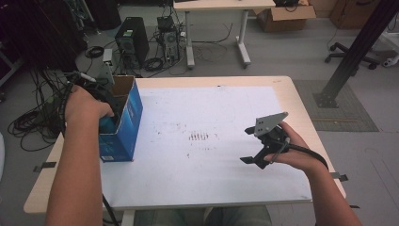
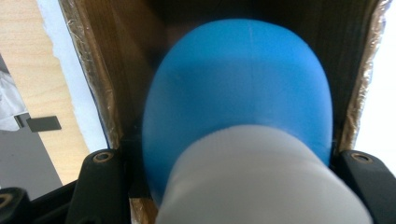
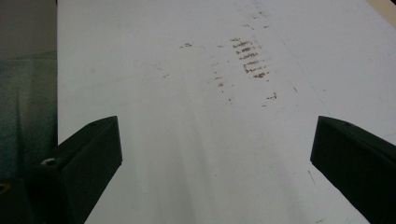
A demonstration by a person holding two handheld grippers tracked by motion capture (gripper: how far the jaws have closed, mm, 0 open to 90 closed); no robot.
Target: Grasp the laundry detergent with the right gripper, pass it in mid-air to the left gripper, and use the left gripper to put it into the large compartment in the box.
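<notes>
- Left gripper (image 2: 233,186) down inside the open blue cardboard box (image 1: 123,123) at the table's left edge, jaws clamped on a blue-and-white rounded object (image 2: 238,107), too close and blurred to name.
- Object sits between the box's brown inner walls.
- Right gripper (image 3: 215,154) above the white table sheet (image 1: 211,141), well apart from the box, jaws spread wide, nothing between them.
- Brown smudges (image 3: 252,58) on the sheet ahead.

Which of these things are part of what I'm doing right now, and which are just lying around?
In the job:
- left gripper, shut on blue-and-white object
- blue box, which it reaches into

Lying about:
- right gripper, open over white sheet
- computer tower on the floor
</notes>
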